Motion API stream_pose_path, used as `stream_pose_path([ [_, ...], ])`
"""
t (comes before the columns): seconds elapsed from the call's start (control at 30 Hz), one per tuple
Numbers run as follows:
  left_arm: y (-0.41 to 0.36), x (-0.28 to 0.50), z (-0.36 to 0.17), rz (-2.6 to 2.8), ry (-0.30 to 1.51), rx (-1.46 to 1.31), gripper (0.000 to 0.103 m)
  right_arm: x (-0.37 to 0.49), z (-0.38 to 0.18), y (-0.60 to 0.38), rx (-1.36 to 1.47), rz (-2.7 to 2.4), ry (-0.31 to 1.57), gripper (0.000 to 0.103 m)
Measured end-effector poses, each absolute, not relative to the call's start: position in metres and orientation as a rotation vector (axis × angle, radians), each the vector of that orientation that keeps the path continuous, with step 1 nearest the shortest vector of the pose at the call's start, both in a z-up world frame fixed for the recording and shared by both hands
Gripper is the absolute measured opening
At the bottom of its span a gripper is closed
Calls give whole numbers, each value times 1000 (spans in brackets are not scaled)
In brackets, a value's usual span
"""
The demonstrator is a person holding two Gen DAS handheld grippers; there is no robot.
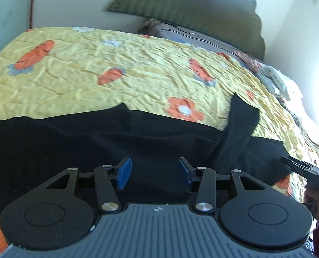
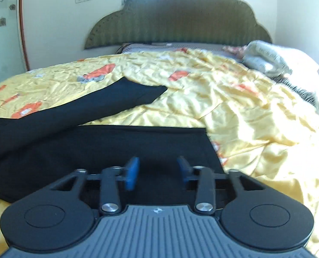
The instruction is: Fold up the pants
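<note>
Lay spread along the near edge of the bed: black pants, dark against a yellow quilt printed with orange flowers. Seen from the left wrist view as a wide band across the quilt, with one narrower strip of the same cloth turned up and away from the main band, toward the green scalloped headboard. Seen from the right wrist view as a flat rectangular panel nearest the camera, and one leg angled off from it toward the headboard, its end resting on the quilt. Hovered over the pants with blue pads parted and nothing between them: left hand-held gripper, released. Likewise parted and empty above the flat panel: right hand-held gripper, released, pads blurred. Caught also at the right border of the left wrist view, beside the edge of the pants: the black tip of the other tool and part of a hand around it. Beyond the quilt, against the headboard: a grey pillow; to the right of the pillow, a pale bundle of bedding.
</note>
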State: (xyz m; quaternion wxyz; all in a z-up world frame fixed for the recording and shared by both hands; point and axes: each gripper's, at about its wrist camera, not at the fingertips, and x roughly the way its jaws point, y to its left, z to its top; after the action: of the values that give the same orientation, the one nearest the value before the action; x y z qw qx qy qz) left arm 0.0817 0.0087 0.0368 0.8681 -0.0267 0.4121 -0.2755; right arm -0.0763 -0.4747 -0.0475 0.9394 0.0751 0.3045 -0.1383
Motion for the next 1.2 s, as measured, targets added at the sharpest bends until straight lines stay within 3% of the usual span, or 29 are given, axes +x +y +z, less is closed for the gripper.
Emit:
stream_pose_path([
  [0.07,-17,82,29,-646,887,-31,52,-66,-48,-471,97,-408,646,53],
  [0.13,-40,82,21,-710,901,2,52,-55,-30,-459,108,-398,551,53],
  [0.23,-70,84,10,-774,918,48,54,-7,2,-437,97,-259,464,65],
  [0.3,-84,86,3,-814,931,61,54,35,11,-413,-7,-210,468,67],
  [0.37,-94,88,-5,-833,949,70,54,86,8,-400,-67,-194,498,67],
  [0.5,-109,93,-17,-845,963,103,54,174,-24,-425,109,-244,656,67],
  [0.63,-116,96,-22,-865,970,111,54,210,-52,-452,163,-388,737,67],
  [0.7,-120,98,-24,-876,967,118,54,209,-51,-461,182,-383,719,45],
  [0.73,-122,98,-24,-880,961,126,54,206,-49,-466,200,-388,707,25],
  [0.77,-125,98,-25,-884,954,136,53,202,-45,-472,237,-387,686,14],
  [0.83,-130,97,-26,-899,936,162,50,185,-39,-483,321,-378,634,9],
  [0.9,-136,96,-27,-908,925,190,41,166,-32,-492,381,-377,575,7],
  [1.2,-154,83,-34,-907,877,261,41,47,-27,-531,629,-363,428,7],
])
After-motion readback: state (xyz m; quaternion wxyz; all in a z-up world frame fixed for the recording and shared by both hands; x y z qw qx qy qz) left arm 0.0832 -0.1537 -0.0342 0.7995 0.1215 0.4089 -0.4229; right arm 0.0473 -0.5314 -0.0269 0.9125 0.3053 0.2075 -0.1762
